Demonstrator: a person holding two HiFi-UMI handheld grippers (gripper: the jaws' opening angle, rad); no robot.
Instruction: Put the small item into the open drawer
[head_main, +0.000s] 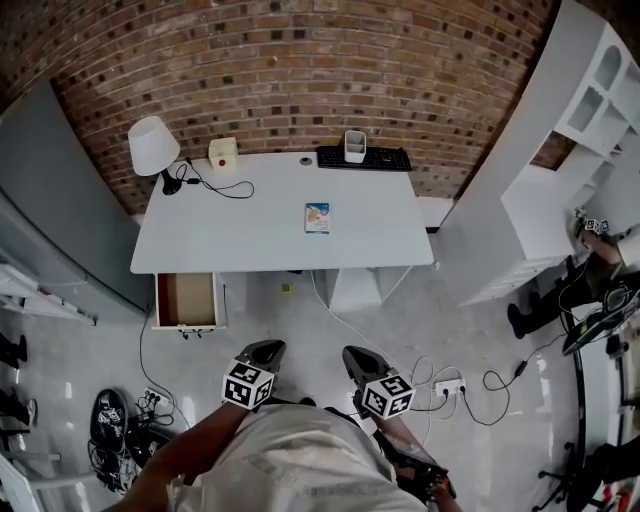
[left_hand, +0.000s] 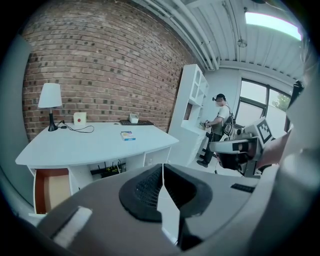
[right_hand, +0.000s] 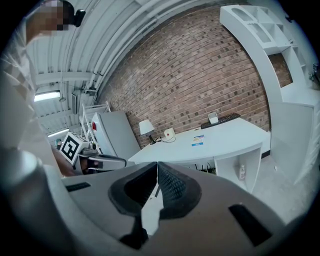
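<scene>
Packet (head_main: 317, 217) lies flat mid-worktop (head_main: 250, 235), well apart from both tongs. Drawer (head_main: 186, 300) stands open under the worktop's left end and looks empty. Left tongs (head_main: 266, 348) and right tongs (head_main: 352, 354) are both pinched together with nothing in either, held low over the floor, short of the worktop. Suggest: step in, open right tongs wide, approach shallow, pinch the packet across its narrow width at mid-length so it can't pivot, then carry it left to the drawer.

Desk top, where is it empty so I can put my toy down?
The front half of the desk is bare, left and right of the small box. The back edge is crowded: lamp, cable, keyboard. The open drawer looks empty too.
</scene>
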